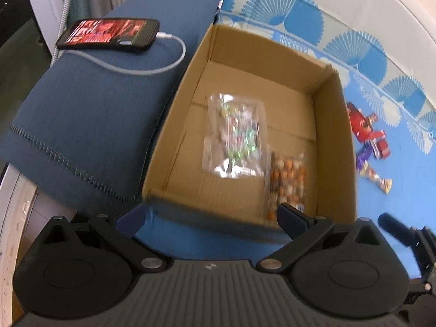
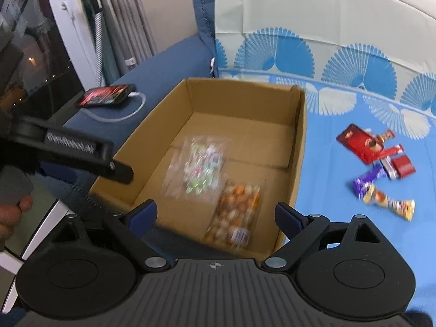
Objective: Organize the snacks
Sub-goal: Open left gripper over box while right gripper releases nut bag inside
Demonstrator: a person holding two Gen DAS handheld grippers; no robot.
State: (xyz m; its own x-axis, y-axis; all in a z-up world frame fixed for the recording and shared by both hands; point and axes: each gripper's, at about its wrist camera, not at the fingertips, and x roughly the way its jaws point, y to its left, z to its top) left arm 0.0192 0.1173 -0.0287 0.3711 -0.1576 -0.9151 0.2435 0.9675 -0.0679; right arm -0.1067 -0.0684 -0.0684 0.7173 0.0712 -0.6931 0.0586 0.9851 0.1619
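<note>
An open cardboard box sits on a blue patterned sheet. Inside lie a clear bag of colourful candies and a clear bag of orange and white sweets. Loose snacks lie on the sheet right of the box: a red packet, a small red box, a purple wrapper and a yellow bar. My left gripper is open and empty over the box's near wall. My right gripper is open and empty above the box's near edge.
A phone with a white cable lies on the dark blue sofa arm left of the box. The left gripper also shows in the right wrist view. The patterned sheet extends right.
</note>
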